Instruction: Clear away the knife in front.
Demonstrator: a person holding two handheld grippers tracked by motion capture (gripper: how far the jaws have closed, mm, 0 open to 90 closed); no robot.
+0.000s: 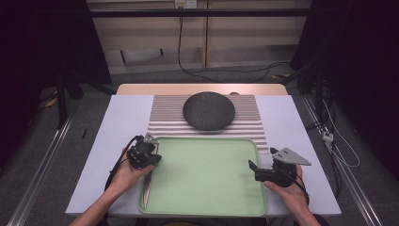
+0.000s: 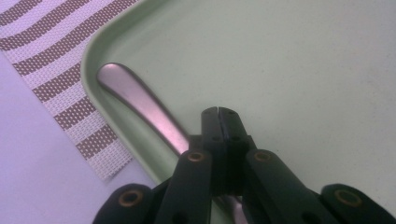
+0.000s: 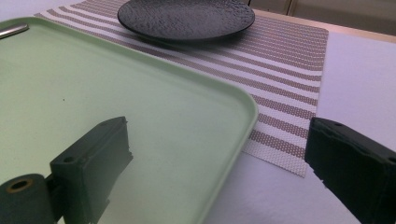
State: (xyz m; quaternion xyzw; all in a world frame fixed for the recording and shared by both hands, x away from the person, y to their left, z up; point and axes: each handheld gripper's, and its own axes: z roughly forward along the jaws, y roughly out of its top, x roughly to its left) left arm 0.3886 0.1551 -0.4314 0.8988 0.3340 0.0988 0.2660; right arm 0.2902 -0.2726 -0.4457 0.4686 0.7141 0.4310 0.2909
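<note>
A pale green tray (image 1: 207, 174) lies at the front of the table. Along its left rim rests a metal utensil (image 1: 147, 186), whose rounded handle (image 2: 126, 88) runs under my left gripper (image 2: 218, 112). That left gripper (image 1: 151, 155) hovers over the tray's far left corner with its jaws pressed together and nothing visible between the tips. My right gripper (image 1: 256, 170) stands open, its jaws on either side of the tray's right rim (image 3: 243, 116). In the right gripper view (image 3: 217, 133) the tray edge lies between them, and the utensil's tip (image 3: 11, 30) shows at far left.
A dark textured plate (image 1: 208, 110) sits on a brown-and-white striped placemat (image 1: 164, 117) behind the tray. A white cover (image 1: 117, 122) spreads over the table on both sides. Cables lie on the floor beyond the table.
</note>
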